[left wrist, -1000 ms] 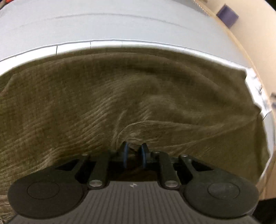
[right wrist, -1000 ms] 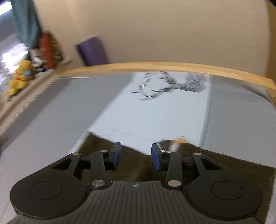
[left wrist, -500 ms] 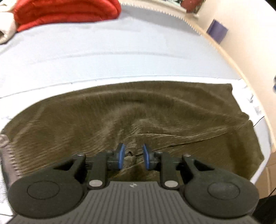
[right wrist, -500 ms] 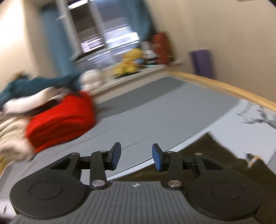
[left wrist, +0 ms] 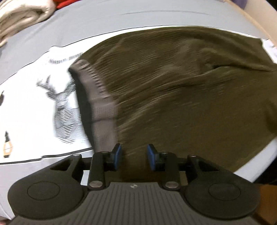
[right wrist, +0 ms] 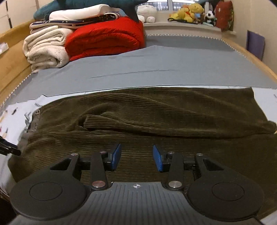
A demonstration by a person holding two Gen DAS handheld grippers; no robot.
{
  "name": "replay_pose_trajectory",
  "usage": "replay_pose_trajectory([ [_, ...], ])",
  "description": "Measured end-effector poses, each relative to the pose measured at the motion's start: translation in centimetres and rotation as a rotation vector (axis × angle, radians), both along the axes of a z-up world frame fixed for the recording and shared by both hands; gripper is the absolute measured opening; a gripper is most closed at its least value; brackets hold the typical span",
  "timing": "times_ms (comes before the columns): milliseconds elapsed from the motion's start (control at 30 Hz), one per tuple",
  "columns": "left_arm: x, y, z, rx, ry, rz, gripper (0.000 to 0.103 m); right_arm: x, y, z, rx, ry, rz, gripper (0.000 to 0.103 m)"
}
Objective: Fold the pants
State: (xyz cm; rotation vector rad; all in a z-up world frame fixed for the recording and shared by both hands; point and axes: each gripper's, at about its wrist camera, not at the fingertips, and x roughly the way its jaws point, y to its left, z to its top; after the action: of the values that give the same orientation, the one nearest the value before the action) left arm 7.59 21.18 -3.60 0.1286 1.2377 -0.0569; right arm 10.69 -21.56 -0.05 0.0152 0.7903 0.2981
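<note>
My left gripper (left wrist: 133, 158) stands with its blue pads apart and nothing between them, low over the near edge of the pants (left wrist: 181, 97), close beside the grey ribbed waistband (left wrist: 98, 103). My right gripper (right wrist: 136, 158) is likewise spread wide and empty, held level above the near half of the pants (right wrist: 147, 117), looking along the bed toward the far end.

The pants are olive-brown corduroy, lying crosswise on the bed, waistband toward my left and leg ends toward my right. One layer lies over the other, with a loose folded ridge running across the middle. Under them is a white printed sheet (left wrist: 34, 107) with a stag drawn in dark lines; a line of lettering above the stag is too smeared to read. At the waistband in the right view some pale letters show, but I cannot make them out.

Beyond lies the grey bedcover (right wrist: 155, 67). At the far end sit a rolled cream blanket (right wrist: 45, 46), a folded red quilt (right wrist: 105, 39) and stuffed toys (right wrist: 188, 12) on the sill. A wooden bed rail (right wrist: 256, 60) runs along the right.

The left view is blurred throughout. A dark object (right wrist: 7, 147) enters the right view's left edge; I cannot tell what it is.
</note>
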Motion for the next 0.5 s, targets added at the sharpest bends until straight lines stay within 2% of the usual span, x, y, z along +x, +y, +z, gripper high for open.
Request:
replay_pose_trajectory([
  [100, -0.7, 1.8, -2.3, 0.042, 0.081, -0.015, 0.035, -0.2, -0.4, -0.4, -0.026, -0.007, -0.029, 0.043],
  [133, -1.1, 2.3, -3.4, 0.098, 0.121, -0.031, 0.044, 0.0, -0.7, -0.5, -0.027, -0.004, -0.045, 0.043],
  [167, -1.5, 3.2, -3.5, 0.105, 0.125, -0.025, 0.060, 0.2, -1.1, -0.4, -0.022, -0.001, -0.066, 0.043],
  [233, -1.4, 4.4, -3.3, 0.055, 0.138, 0.031, 0.060, 0.0, -1.4, -0.6, -0.001, 0.006, -0.096, 0.043],
  [300, -1.7, 4.5, -3.0, 0.058, 0.135, 0.035, 0.059, 0.3, -1.6, -0.7, 0.020, 0.012, -0.122, 0.043],
  [367, -1.9, 3.9, -2.2, 0.059, 0.110, 0.020, 0.052, 0.6, -1.8, -1.2, 0.024, 0.012, -0.132, 0.043],
  [500, -1.6, 4.0, -0.5, -0.001, 0.029, 0.069, 0.052, 0.9, -1.3, -1.9, -0.010, 0.014, -0.129, 0.043],
])
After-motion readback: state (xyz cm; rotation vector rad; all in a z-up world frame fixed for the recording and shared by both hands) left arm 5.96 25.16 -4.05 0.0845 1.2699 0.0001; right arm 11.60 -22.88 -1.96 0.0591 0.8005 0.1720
